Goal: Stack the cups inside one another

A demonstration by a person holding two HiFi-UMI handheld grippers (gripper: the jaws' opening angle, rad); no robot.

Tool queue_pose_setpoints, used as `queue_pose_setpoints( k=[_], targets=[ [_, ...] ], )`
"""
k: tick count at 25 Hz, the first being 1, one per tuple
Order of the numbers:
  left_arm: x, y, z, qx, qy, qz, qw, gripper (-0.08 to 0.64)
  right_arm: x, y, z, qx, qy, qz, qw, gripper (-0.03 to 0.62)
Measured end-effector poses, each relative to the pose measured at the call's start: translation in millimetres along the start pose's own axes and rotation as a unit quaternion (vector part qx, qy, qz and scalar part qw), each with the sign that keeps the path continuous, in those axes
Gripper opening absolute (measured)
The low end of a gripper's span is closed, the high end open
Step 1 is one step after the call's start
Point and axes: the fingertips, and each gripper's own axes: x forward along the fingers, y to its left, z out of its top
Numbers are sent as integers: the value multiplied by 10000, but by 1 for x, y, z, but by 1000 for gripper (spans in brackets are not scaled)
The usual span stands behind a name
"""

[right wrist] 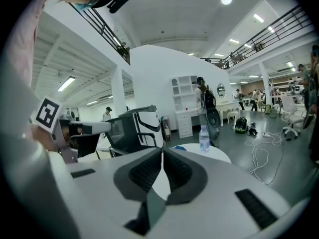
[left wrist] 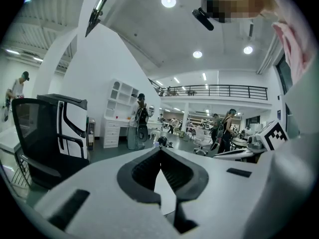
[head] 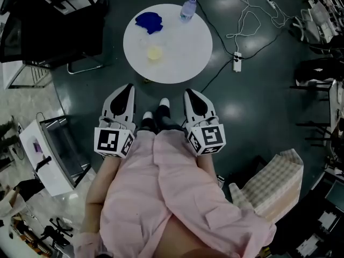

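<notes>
The left gripper (head: pixel 128 86) is closed: in the left gripper view its jaws meet tip to tip and nothing sits between them. The right gripper (head: pixel 190 92) is closed in the same way, pads together and empty. The person holds both low in front of the body, side by side and a little apart, with each marker cube (head: pixel 113 142) turned up toward the head camera. Both point toward a round white desk (head: pixel 183 58) that stands on the dark floor ahead, well apart from either gripper.

On the desk a pale, yellowish cup (head: pixel 155 52) stands alone near the middle, upright as far as can be told. Toward the far edge lies a blue object (head: pixel 149 21); its shape is too small to make out, so I cannot tell whether it is a cup. Beside it, at the far right rim, stands a clear plastic bottle (head: pixel 187 8), which the right gripper view also shows upright.

A black chair (head: pixel 54 15) stands left of the desk. A white cable (head: pixel 252 20) loops across the floor to the right and runs to a power strip (head: pixel 236 62). A checked cloth (head: pixel 274 184) lies at the lower right.
</notes>
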Motion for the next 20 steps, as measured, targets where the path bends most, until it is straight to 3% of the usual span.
queue_pose_setpoints(
  k=[10,20],
  targets=[
    [25,17,2,-71,-106,516,9986,9,31,-21,8,-163,112,411,9990,32],
    [56,8,2,-91,-211,586,9980,9,43,-51,8,-255,198,520,9981,32]
  ],
)
